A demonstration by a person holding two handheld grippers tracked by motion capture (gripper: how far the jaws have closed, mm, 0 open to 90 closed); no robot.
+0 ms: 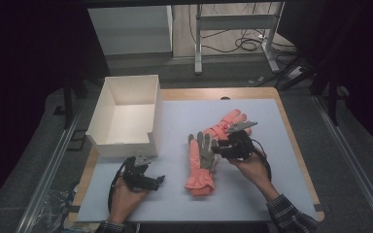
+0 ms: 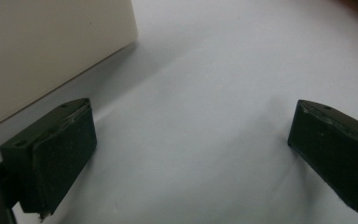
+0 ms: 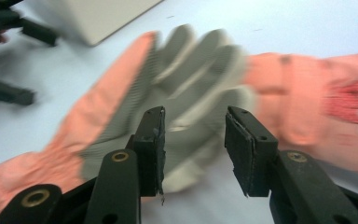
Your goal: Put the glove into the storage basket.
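Note:
Two salmon-pink gloves lie on the white mat. The nearer glove (image 1: 200, 162) has a grey palm facing up (image 3: 186, 88), and its cuff points toward the person. The second glove (image 1: 229, 122) lies behind it, angled to the far right (image 3: 317, 102). My right gripper (image 1: 215, 148) is at the grey-palmed glove's right side. Its jaws stand open just over the grey palm (image 3: 193, 140) with nothing clamped between them. My left gripper (image 1: 160, 180) rests low over the mat, front left of the gloves. It is wide open and empty (image 2: 191, 140).
An open white cardboard box (image 1: 126, 114) stands at the table's back left, its front wall close to my left gripper (image 2: 42, 51). Bare white mat (image 1: 272, 160) stretches right of the gloves. Beyond the table's far edge are a metal frame and cables on the floor.

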